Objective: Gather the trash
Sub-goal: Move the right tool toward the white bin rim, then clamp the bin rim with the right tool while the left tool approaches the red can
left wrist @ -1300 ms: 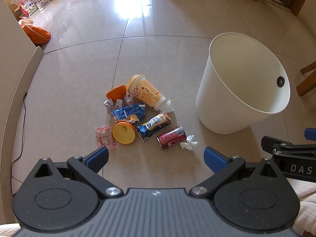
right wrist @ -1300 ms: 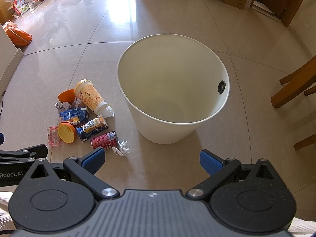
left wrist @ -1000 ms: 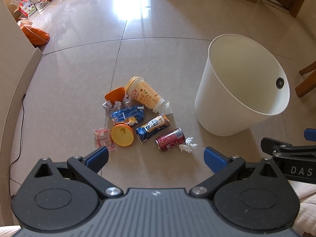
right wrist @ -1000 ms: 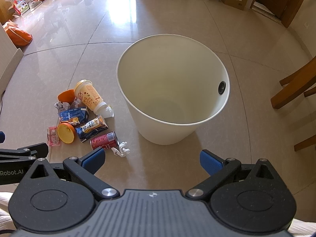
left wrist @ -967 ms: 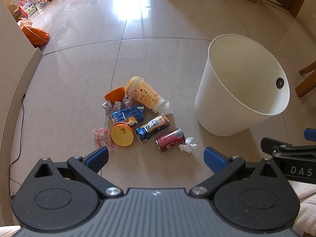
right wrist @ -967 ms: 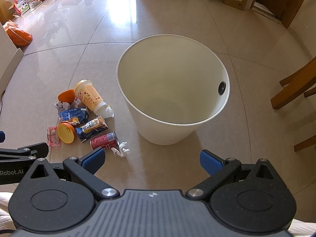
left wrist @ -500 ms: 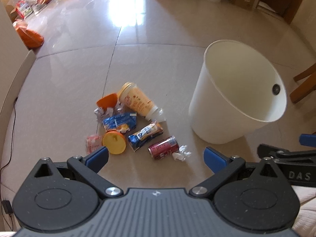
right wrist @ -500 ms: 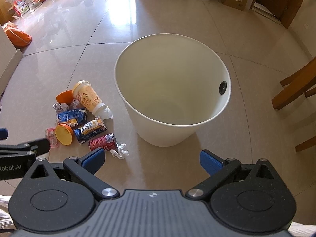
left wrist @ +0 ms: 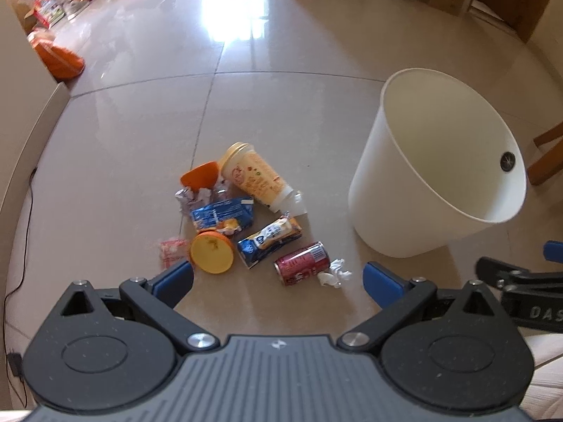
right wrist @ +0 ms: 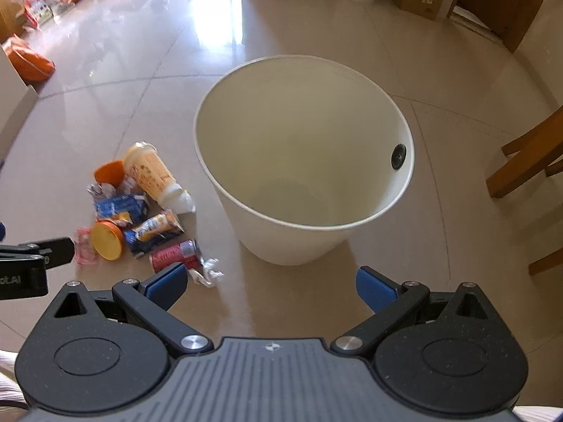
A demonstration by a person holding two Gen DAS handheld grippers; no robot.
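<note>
since a second ago the left gripper [left wrist: 278, 277] has dropped closer to the trash pile [left wrist: 242, 211] – the litter looks larger, so a first pick seems near. its fingers are spread wide, holding nothing; the right gripper [right wrist: 269, 283] is likewise spread and idle, facing the white bin [right wrist: 292, 242]. the bin stands upright just right of the pile and looks bare inside – nothing collected yet. the red can [left wrist: 302, 263] and tissue wad [left wrist: 332, 273] lie nearest.
</note>
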